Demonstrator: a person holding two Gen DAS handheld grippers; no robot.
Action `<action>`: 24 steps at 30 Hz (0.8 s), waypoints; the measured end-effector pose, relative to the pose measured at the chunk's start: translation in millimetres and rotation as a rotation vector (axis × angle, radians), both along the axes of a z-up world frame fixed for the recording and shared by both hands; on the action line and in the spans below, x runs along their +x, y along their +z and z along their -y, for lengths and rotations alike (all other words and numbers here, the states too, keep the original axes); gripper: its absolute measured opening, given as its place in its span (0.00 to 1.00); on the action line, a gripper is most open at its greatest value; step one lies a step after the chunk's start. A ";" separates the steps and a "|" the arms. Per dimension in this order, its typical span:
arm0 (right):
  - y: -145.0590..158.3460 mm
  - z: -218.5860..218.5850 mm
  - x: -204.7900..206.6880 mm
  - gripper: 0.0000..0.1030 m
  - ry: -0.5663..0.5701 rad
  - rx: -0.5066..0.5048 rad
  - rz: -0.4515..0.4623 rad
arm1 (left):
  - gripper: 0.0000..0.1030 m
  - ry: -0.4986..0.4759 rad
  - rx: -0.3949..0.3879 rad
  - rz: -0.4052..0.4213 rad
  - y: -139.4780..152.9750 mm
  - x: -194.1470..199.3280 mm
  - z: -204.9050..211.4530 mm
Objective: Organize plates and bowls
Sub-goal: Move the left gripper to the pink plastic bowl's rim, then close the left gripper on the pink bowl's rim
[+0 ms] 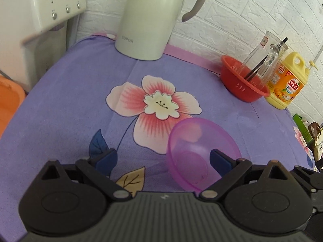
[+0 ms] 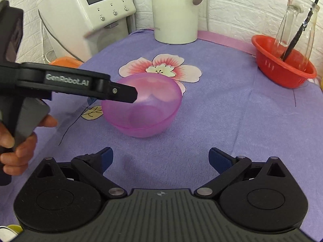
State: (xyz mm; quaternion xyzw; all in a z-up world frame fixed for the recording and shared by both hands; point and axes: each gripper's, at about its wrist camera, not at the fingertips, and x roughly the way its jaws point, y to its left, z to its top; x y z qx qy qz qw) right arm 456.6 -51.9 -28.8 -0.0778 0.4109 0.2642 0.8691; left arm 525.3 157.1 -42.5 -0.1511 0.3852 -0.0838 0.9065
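Note:
A translucent purple bowl [image 1: 198,151] [image 2: 145,104] sits upright on the purple flowered cloth [image 1: 70,111] [image 2: 222,121]. My left gripper [image 1: 163,159] is open; its right finger reaches into the bowl and its left finger stays outside over the cloth. In the right wrist view the left gripper's finger [image 2: 123,92] hangs over the bowl's left rim. My right gripper [image 2: 161,159] is open and empty, low over the cloth just in front of the bowl.
A white kettle [image 1: 149,20] [image 2: 175,10] stands at the back. A white appliance [image 1: 50,2] [image 2: 94,10] is back left. A red basket [image 1: 242,80] [image 2: 282,64] with a glass jar [image 1: 264,58] [image 2: 296,28] is right, next to a yellow detergent bottle [image 1: 286,82].

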 end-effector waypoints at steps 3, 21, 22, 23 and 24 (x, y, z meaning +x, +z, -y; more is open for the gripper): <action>13.2 12.4 -3.1 1.00 -0.005 0.060 0.001 | 0.94 0.015 0.011 0.013 1.0 6.3 -3.8; -10.2 -8.7 69.0 1.00 -0.144 0.062 -0.021 | 0.91 0.087 -0.012 -0.010 -8.5 27.9 7.0; -10.7 -10.9 69.9 1.00 -0.142 0.060 -0.021 | 0.91 0.073 -0.012 -0.012 -8.1 27.9 9.5; -10.6 -12.5 70.0 1.00 -0.140 0.052 -0.019 | 0.91 0.058 -0.015 -0.011 -8.2 27.0 10.9; -10.6 -13.7 69.6 1.00 -0.136 0.040 -0.016 | 0.91 0.053 -0.013 -0.008 -8.3 25.4 11.5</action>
